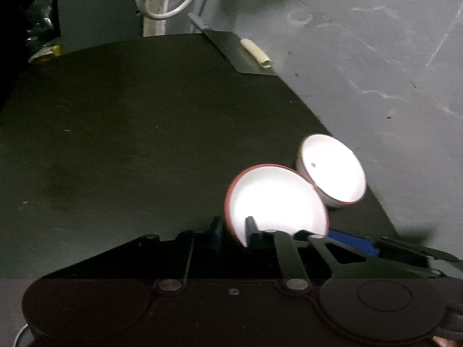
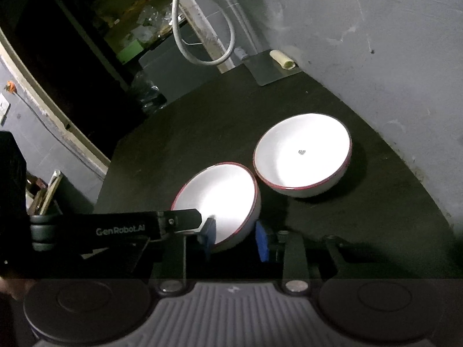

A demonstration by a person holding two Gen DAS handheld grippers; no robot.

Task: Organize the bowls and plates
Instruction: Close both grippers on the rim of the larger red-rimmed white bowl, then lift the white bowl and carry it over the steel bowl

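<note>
Half-tilted on the dark worktop, clamped at near rim by left tool and right tool: red-rimmed white bowl, just beside matching second bowl; next, probably lift clear and nest inside.

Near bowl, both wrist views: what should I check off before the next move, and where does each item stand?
1. Left gripper shut on the near bowl at its rim, one finger inside and one outside: ok.
2. Right gripper pads pressing on the near bowl: cannot tell; the bowl's wall lies between them.
3. Near bowl level: not ok; it looks tilted.
4. Far bowl upright on the table: ok.
5. Far bowl clean inside: cannot tell; a small dark speck shows near its middle.
</note>
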